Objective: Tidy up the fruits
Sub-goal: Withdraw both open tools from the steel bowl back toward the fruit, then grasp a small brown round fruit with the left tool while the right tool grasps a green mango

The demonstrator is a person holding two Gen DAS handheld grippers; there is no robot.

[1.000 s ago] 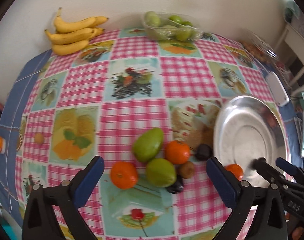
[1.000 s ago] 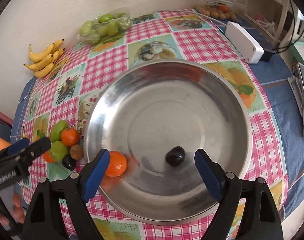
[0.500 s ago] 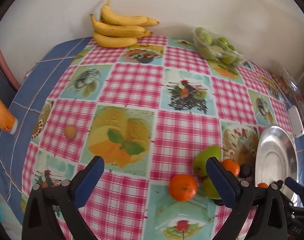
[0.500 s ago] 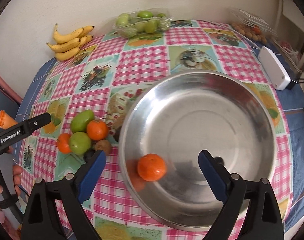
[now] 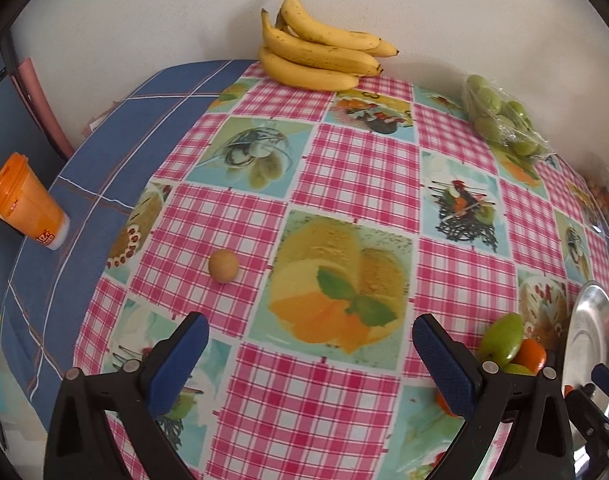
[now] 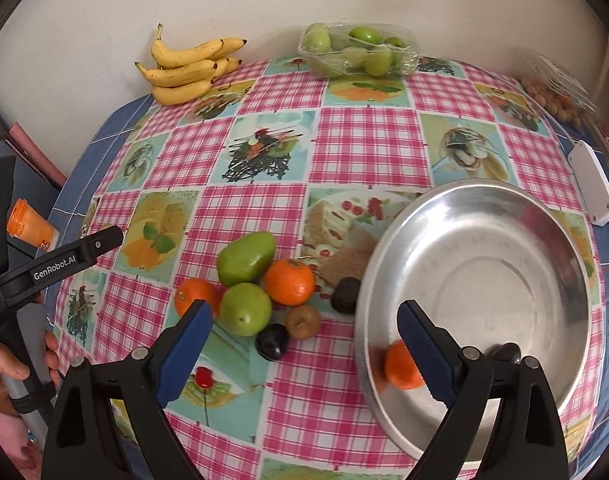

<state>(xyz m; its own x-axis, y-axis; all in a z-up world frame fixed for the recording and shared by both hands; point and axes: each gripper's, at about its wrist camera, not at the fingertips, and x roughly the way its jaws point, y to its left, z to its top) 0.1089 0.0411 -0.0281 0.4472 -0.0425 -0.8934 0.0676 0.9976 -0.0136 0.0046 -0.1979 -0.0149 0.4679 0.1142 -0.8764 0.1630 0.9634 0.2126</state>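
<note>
In the right wrist view the right tongs [image 6: 306, 336] gape wide and empty, having just been opening, above a fruit cluster [image 6: 260, 280] at centre; a tangerine [image 6: 400, 366] lies in the steel bowl [image 6: 504, 248]. The left tongs [image 5: 310, 350], lettered "GenRobot.AI", gape empty; only their view shows a small tan fruit [image 5: 223, 265].

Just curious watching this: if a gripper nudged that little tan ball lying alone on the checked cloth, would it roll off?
Probably it would roll: the small tan fruit looks nearly round, and nothing touches it. The tablecloth looks smooth, so little would slow it.
</note>
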